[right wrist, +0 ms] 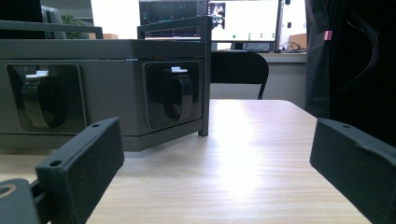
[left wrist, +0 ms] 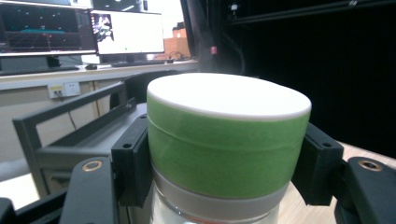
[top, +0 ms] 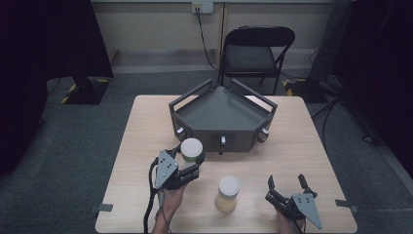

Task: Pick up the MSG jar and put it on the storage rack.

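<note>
Jar (top: 191,150) being gripped at its green lid (left wrist: 224,140) by left gripper (top: 187,168); keeping it upright while carrying toward grey tray (top: 221,117). Right gripper (top: 287,187) resting open, holding nothing.

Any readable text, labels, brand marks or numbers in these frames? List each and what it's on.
None readable.
Green-lidded jar held in the left gripper: lid plain, no print visible.
Second jar on the table: no label legible.
Grey tray box: no markings visible.
Monitors in the background: content on screen, too small and blurred to read.
Wall socket: too small to tell.
</note>
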Demonstrator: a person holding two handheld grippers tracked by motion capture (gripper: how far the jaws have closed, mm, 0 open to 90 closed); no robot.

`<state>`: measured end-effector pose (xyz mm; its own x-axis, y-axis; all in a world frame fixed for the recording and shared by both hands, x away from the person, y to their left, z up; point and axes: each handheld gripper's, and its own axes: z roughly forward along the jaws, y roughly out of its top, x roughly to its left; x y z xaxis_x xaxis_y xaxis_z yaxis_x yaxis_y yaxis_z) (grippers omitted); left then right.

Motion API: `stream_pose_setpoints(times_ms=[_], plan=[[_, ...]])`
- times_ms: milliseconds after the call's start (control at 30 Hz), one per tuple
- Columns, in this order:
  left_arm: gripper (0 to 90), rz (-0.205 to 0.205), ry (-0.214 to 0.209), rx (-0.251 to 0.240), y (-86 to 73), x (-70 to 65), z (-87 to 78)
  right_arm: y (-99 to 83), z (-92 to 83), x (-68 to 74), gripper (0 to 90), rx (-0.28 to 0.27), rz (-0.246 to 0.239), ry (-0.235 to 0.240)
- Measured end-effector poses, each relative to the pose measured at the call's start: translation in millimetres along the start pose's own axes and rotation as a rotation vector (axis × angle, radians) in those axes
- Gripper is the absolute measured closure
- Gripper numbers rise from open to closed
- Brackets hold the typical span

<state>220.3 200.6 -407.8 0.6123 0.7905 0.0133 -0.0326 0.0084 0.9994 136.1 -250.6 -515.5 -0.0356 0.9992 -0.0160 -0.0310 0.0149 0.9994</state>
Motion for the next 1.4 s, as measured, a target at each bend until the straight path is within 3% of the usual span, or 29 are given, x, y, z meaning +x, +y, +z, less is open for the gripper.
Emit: stream_pose_setpoints(times_ms=[267,433,567,667,833,1100,1233,1400], plan=[[34.0,0.037,-0.023,0.004,24.3,8.9,10.7,0.0,0.0,0.0,1.3,0.000,0.000,0.000],[34.0,-0.003,-0.049,-0.021,33.8,20.0,18.1,0.0,0.0,0.3,1.3,0.000,0.000,-0.002],[34.0,0.000,-0.037,-0.012,46.1,20.2,25.4,0.1,0.0,0.2,1.3,0.000,0.000,-0.001],[34.0,-0.020,-0.034,-0.020,52.9,23.3,31.6,0.1,0.0,0.1,1.3,0.000,0.000,0.000],[33.9,0.005,0.016,-0.013,61.2,17.9,43.3,0.1,0.0,0.1,1.3,0.000,0.000,-0.001],[33.9,-0.018,0.089,0.021,68.5,16.4,67.2,0.1,0.0,0.0,1.3,0.000,0.000,0.000],[33.9,-0.050,0.139,0.018,70.2,13.3,80.6,0.1,0.0,0.1,1.3,0.000,0.000,0.000],[33.9,-0.037,0.196,0.024,74.6,7.0,99.0,0.1,0.1,0.0,1.3,0.000,0.000,0.000]])
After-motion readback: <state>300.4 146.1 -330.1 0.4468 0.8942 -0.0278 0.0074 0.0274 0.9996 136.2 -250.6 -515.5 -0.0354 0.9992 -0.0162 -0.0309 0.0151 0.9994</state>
